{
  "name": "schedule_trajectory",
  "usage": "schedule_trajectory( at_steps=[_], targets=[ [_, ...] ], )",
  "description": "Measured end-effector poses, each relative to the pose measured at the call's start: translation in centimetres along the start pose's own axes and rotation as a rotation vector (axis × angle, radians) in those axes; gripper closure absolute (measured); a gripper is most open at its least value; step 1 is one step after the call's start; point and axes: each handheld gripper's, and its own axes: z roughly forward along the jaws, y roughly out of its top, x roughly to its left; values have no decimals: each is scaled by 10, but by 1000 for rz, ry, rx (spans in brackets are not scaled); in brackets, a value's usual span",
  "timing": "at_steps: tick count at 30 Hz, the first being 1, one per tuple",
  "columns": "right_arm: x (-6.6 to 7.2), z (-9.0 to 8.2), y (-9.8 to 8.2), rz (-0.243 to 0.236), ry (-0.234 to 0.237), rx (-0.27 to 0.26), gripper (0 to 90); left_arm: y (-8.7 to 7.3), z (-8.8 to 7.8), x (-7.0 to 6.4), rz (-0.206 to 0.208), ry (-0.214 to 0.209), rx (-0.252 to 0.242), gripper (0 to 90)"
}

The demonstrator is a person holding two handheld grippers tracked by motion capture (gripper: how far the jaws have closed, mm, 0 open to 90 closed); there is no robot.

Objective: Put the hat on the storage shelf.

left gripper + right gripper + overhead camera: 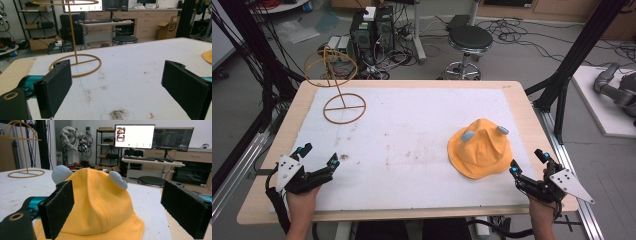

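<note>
Both claws are resting wide apart, empty: left claw (318, 155) near the tabletop's (412, 145) front-left, right claw (526, 162) facing the soft yellow grey-eared fabric cap (480, 148). Risk: the limp cap is likely sliding or folding under a shallow brim pinch, and the thin yellow wire hat stand (338, 85) is looking easy to tip.

High view: overhead, facing forward across desk (412, 145). Gripper views: low, near desk surface, facing away; all three share the wire stand (339, 82).

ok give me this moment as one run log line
left gripper: open, empty, near table edge | right gripper: open, beside yellow hat | hat: on white mat, right side | wire hat stand: far left, bare
</note>
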Motion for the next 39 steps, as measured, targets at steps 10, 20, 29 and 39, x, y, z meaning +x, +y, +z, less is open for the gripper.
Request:
schedule_trajectory(
  at_steps=[10,20,29,39],
  targets=[
    [2,5,2,2,7,-6,112,-1,0,0,2,-1,2,100],
    [14,28,12,-4,41,26,112,-1,-7,4,-6,18,2,101],
    [23,59,9,-39,44,127,113,-3,-7,5,-3,16,6,100],
    [39,79,8,-114,59,194,212,-3,-7,4,-6,11,8,100]
  ],
)
